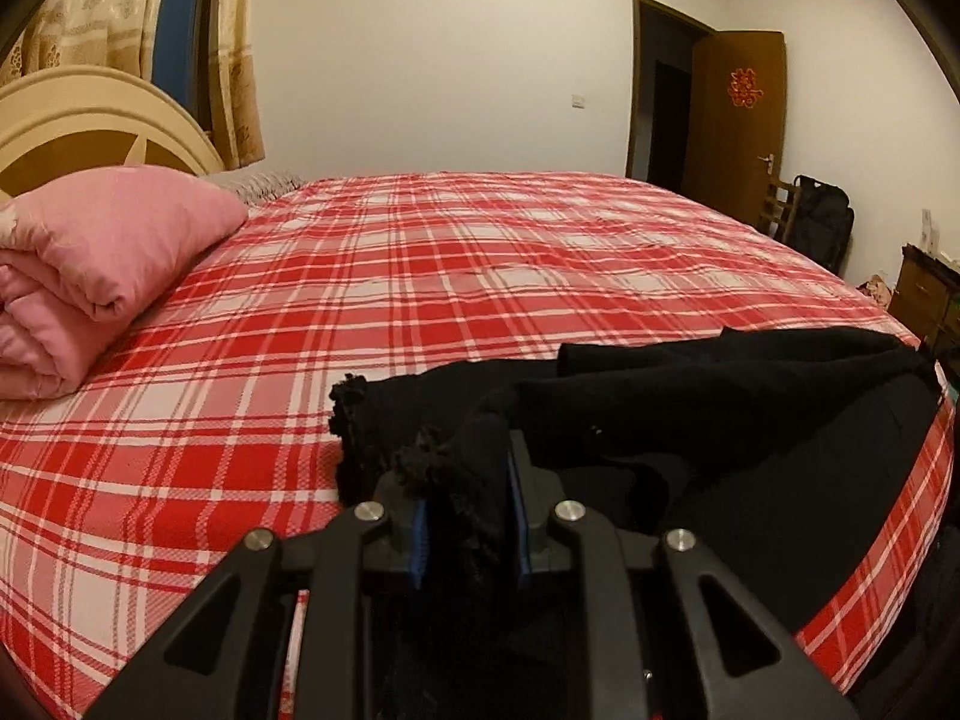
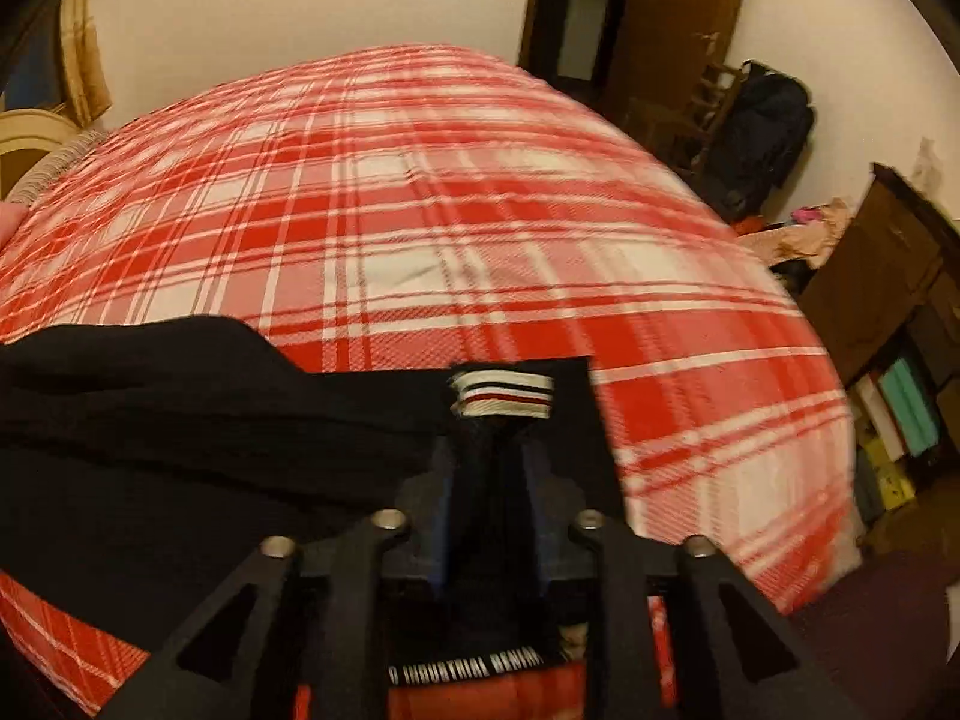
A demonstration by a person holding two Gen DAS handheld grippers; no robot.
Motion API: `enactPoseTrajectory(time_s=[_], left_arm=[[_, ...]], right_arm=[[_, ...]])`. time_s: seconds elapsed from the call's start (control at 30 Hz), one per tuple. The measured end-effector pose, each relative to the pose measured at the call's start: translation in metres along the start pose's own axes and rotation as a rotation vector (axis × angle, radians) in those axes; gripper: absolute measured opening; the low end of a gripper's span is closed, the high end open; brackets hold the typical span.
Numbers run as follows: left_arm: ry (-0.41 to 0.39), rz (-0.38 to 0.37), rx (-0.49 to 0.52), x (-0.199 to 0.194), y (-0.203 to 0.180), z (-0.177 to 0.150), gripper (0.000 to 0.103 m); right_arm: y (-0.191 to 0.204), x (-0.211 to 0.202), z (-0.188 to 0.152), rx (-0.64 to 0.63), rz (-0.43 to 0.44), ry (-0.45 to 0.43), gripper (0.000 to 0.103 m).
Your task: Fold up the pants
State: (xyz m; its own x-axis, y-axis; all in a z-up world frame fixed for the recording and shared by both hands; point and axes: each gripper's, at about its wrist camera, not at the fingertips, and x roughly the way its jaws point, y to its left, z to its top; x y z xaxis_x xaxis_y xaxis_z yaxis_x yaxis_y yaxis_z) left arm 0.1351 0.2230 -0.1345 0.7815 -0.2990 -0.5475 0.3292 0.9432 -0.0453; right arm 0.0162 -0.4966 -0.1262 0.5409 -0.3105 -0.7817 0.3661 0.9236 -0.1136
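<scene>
- Left gripper [image 1: 465, 480]: jaws pinched on a frayed hem of the black pants [image 1: 690, 420]; the cloth spreads ahead and to its right over the plaid bedspread [image 1: 420, 276].
- Right gripper [image 2: 489, 456]: jaws clamped on the pants [image 2: 180, 396] at a striped tab [image 2: 501, 396]; the bulk lies to its left.
- Pink quilt [image 1: 90, 264]: far left, well apart.

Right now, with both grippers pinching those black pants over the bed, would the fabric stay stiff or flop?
Probably floppy: the black fabric pants sag in soft folds between the left gripper and right gripper. Likely light, since small pinches hold them. The frayed hem may snag on the red plaid bedsheet.
</scene>
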Motion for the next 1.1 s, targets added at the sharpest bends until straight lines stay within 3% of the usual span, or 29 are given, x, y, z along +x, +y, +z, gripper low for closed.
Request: enactPoseTrajectory(time_s=[0.1,0.17,0.27,0.4,0.47,0.6,0.73,0.77,0.8,0.97,1.1], left_arm=[[-0.016,-0.013,0.003,-0.003,0.001,0.000,0.023],[-0.018,-0.018,0.016,-0.004,0.001,0.002,0.023],[-0.023,-0.020,0.028,-0.004,0.001,0.002,0.023],[-0.033,-0.030,0.025,-0.008,0.002,0.000,0.023],[-0.037,-0.037,0.023,-0.010,0.002,-0.001,0.023],[-0.043,-0.047,0.018,-0.010,0.003,-0.001,0.023],[-0.057,-0.057,0.016,-0.012,0.002,0.005,0.022],[-0.062,-0.063,0.021,-0.013,0.002,0.007,0.022],[-0.071,-0.068,0.025,-0.016,0.002,0.010,0.022],[-0.114,-0.107,0.053,-0.039,0.003,0.017,0.022],[-0.086,-0.131,0.065,-0.044,0.008,0.002,0.023]], right_arm=[[0.020,-0.045,0.005,-0.065,-0.049,-0.076,0.043],[0.058,-0.078,0.011,-0.161,0.006,-0.137,0.043],[0.143,-0.107,0.009,-0.347,0.163,-0.164,0.043],[0.259,-0.118,-0.013,-0.580,0.341,-0.166,0.043],[0.313,-0.112,-0.032,-0.673,0.433,-0.122,0.043],[0.387,-0.095,-0.069,-0.831,0.467,-0.102,0.043],[0.416,-0.075,-0.070,-0.817,0.489,-0.073,0.043],[0.416,-0.074,-0.068,-0.806,0.488,-0.085,0.029],[0.415,-0.073,-0.063,-0.791,0.491,-0.069,0.003],[0.401,-0.104,-0.050,-0.788,0.522,-0.081,0.003],[0.395,-0.123,-0.070,-0.829,0.577,-0.057,0.003]])
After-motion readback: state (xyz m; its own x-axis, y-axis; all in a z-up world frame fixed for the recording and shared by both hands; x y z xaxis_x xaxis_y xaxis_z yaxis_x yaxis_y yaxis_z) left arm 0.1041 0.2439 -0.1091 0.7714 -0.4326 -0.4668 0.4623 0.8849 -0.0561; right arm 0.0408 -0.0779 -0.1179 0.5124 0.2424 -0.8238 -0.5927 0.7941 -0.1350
